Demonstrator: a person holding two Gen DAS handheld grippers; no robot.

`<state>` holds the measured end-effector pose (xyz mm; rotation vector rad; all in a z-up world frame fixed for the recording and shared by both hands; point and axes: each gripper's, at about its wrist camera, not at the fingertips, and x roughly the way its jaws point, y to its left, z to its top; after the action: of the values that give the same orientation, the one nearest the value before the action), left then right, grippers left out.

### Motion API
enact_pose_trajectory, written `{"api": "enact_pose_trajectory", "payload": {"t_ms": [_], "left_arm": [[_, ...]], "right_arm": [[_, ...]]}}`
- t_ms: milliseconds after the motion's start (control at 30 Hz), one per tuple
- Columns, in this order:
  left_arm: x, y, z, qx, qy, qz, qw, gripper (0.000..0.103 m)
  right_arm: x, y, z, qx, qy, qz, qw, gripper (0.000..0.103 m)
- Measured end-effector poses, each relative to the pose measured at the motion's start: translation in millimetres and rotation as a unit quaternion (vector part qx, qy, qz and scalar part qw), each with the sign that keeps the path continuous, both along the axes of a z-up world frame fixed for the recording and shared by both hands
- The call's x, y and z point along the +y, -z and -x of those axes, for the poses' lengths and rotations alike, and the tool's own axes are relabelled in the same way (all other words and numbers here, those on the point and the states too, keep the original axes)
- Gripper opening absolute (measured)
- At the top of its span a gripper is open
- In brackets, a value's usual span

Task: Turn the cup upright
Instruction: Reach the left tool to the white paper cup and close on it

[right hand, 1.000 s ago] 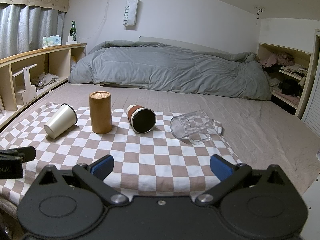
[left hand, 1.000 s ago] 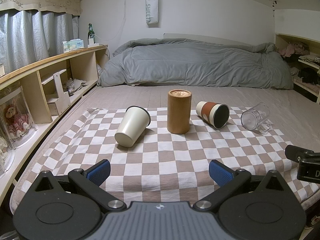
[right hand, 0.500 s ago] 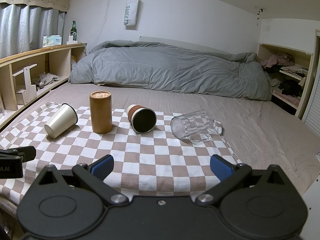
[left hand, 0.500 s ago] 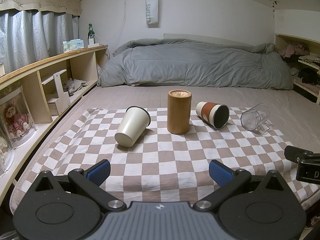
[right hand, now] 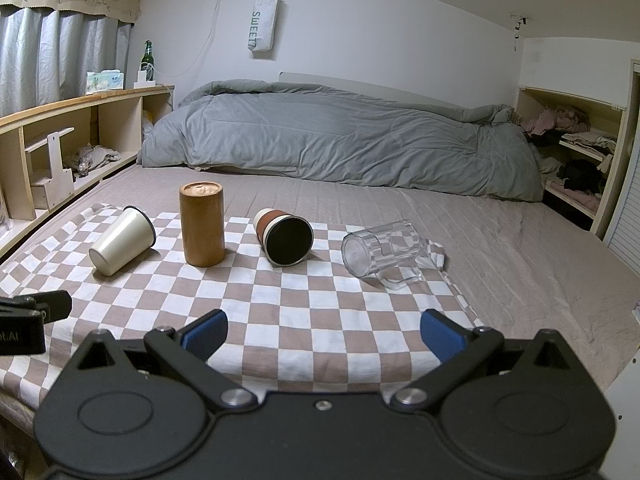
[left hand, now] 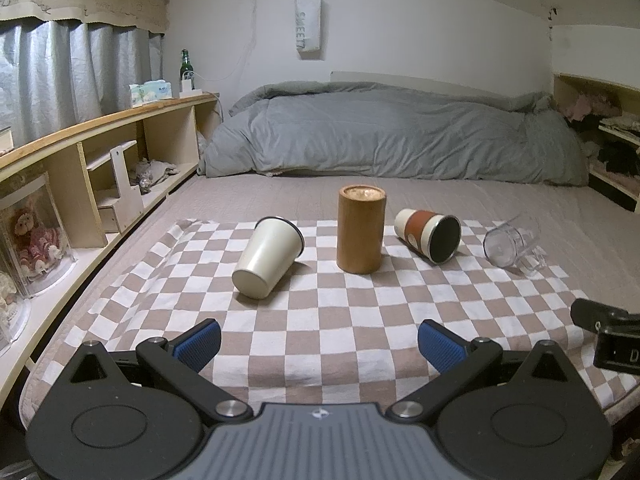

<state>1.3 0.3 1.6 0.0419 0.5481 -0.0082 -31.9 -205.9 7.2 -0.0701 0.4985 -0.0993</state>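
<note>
- Approach is the step in hand, as I judge it: neither tool touches anything, and three cups lie on their sides on the brown-and-white checked cloth [left hand: 320,320] spread over the bed.
- The left gripper [left hand: 319,343] hangs over the near edge of the cloth with its blue-padded fingers spread wide and nothing between them; the right gripper [right hand: 323,335] is the same, wide apart and empty.
- The cream tapered metal cup [left hand: 268,257] lies tipped with its base toward the camera and its dark-rimmed mouth pointing away, left of the tall brown cylinder [left hand: 361,229], which stands upright with its base uppermost.
- Right of the cylinder lies the white cup with a rust-red band and black inside [right hand: 283,235], mouth toward the camera; farther right, the clear glass mug [right hand: 383,253] lies on its side near the cloth's far right corner, handle down.
- Which cup is meant the task does not say; the cream cup sits nearest ahead of the left tool, the glass mug ahead of the right.
- The next move calls for reaching forward, closing across a cup's wall and rotating it onto its base.
- Room is generous in front: bare cloth lies between the tools and the cups.
- The cream cup and banded cup each lie near the cylinder, so a swing toward it could knock it over.
- The mug lies near the cloth's edge, on soft bedding where a set-down cup may wobble.
</note>
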Motion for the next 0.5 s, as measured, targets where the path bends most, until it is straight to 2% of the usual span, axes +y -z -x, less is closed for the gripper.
{"api": "enact_pose_trajectory", "payload": {"t_ms": [233, 500], "left_arm": [[5, -13, -19, -0.002, -0.006, 0.016, 0.9999, 0.103], [11, -30, -60, -0.058, -0.002, -0.040, 0.9975, 0.103]], "right_arm": [[3, 1, -1, -0.002, -0.002, -0.004, 1.000, 0.103], [7, -2, -4, -0.005, -0.005, -0.017, 1.000, 0.103]]}}
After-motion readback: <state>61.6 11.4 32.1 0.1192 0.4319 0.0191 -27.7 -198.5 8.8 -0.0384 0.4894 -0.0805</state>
